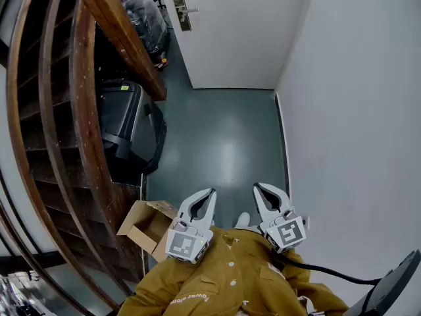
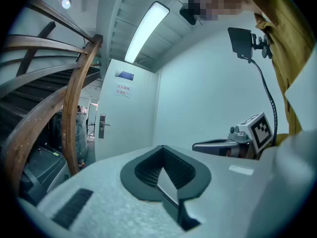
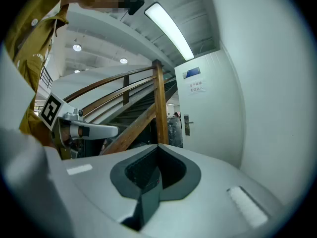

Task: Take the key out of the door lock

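White door (image 1: 230, 38) at far end of grey-green floor (image 1: 223, 143). Metal lock plate with lever handle (image 1: 181, 10) at door's left edge; key too small to make out there. Left gripper (image 1: 210, 192) and right gripper (image 1: 256, 187) well short of door, side by side, pointing toward it. Both jaw pairs pressed together, nothing between. Brown wooden stair railing (image 1: 118, 31) left of door. Dark grey bin (image 1: 128, 127) between door and open cardboard box (image 1: 148, 226). White paper notice (image 2: 123, 90) on door above handle.
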### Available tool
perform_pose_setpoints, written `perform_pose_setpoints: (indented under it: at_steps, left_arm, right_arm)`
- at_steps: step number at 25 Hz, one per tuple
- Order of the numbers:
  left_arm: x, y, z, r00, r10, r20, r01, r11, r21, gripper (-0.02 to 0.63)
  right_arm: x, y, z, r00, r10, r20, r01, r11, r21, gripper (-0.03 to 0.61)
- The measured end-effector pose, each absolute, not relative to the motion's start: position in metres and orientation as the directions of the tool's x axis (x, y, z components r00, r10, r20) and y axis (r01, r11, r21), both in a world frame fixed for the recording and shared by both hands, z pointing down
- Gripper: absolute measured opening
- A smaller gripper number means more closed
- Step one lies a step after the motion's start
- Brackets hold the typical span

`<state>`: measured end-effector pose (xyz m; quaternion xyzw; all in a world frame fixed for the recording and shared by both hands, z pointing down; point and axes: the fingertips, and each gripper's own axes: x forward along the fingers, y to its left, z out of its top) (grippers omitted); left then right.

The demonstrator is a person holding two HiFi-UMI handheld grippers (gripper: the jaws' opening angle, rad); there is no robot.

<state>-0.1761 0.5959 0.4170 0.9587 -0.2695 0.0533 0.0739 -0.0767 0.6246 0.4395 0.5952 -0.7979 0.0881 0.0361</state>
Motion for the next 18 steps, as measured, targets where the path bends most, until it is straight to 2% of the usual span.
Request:
perform_pose_setpoints:
  at_steps: [2, 8, 18]
  left_arm:
    - [-0.174, 0.597, 0.41, 0.856, -0.507, 0.102, -0.517, -0.847, 0.127, -0.003]
    - [-0.179, 0.594, 0.424, 0.851, -0.489, 0.193, -0.516, -0.847, 0.13, -0.003]
    - [-0.156, 0.575, 0.429, 0.843, -0.51, 0.172, -0.534, -0.831, 0.155, -0.003]
  right_arm:
    - [-0.079, 0.626, 0.438, -0.288, -0.943, 0.166, -0.957, 0.275, -0.097, 0.005]
    - [-0.077, 0.623, 0.437, -0.276, -0.947, 0.163, -0.96, 0.262, -0.101, 0.005]
    - [-0.045, 0.617, 0.45, -0.307, -0.937, 0.168, -0.948, 0.286, -0.139, 0.006]
